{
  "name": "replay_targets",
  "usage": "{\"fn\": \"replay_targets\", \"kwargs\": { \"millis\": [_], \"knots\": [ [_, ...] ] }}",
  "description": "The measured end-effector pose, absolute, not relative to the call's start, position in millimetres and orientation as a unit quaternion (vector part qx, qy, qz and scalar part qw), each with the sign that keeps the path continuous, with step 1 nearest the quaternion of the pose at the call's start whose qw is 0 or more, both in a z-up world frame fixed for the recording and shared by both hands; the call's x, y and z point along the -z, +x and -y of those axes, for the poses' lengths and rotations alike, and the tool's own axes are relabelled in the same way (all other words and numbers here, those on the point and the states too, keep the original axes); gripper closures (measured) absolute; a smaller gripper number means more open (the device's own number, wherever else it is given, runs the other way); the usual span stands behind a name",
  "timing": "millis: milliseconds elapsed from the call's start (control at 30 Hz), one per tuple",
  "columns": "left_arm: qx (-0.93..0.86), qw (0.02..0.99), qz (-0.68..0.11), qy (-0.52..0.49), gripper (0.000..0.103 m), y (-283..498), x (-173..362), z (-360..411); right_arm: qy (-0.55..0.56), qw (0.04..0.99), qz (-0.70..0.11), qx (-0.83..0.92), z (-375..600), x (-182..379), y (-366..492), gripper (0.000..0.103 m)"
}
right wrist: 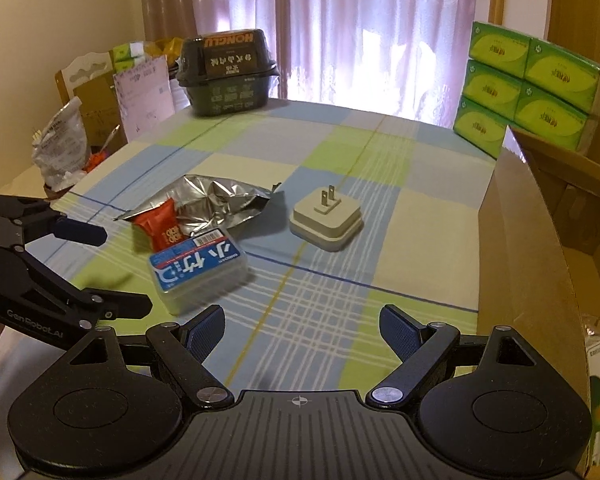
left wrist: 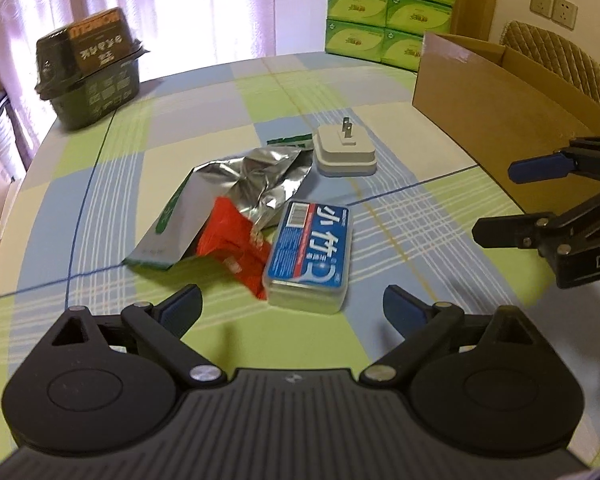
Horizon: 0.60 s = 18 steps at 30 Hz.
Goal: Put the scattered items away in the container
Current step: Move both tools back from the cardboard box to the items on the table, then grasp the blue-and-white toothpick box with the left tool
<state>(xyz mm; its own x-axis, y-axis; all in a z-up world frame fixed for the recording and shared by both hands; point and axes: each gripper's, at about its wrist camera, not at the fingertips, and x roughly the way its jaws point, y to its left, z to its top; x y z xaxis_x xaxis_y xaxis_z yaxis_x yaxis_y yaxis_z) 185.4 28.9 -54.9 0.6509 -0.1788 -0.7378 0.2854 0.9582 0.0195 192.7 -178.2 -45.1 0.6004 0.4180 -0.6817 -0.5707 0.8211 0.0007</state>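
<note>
The left claw (left wrist: 292, 306) hovers low over the table (left wrist: 380, 92), jaws spread wide and empty. The blue-labelled plastic case (left wrist: 310, 258) lies directly ahead of it, just beyond the fingertips and roughly centred in the gap. The case lies flat, label up, long axis running away from the left claw and tilted slightly right. A red packet (left wrist: 232, 246) touches the case's left side and overlaps a crumpled silver foil pouch (left wrist: 236, 196). Beyond them a white plug adapter (left wrist: 345, 152) rests flat, prongs pointing up.

The right claw (right wrist: 302, 328) is also wide open and empty, held level above the table. In its view the case (right wrist: 199, 274) lies ahead-left, the adapter (right wrist: 327, 218) further ahead. The cardboard box (right wrist: 528, 240), open-topped, stands just right of this claw.
</note>
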Motion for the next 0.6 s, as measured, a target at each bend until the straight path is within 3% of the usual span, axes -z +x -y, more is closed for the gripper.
{"fn": "replay_targets", "kwargs": {
  "millis": [267,433,600],
  "knots": [
    [0.146,0.897,-0.41,0.082,0.036,200,70,-20,-0.104,0.895,-0.342,-0.268,183,40,196,0.013],
    [0.141,0.9,-0.404,0.083,0.037,205,71,-14,-0.109,0.893,-0.344,-0.268,183,42,198,0.013],
    [0.141,0.897,-0.41,0.082,0.046,210,76,-11,-0.107,0.896,-0.342,-0.263,185,42,199,0.013]
  ]
}}
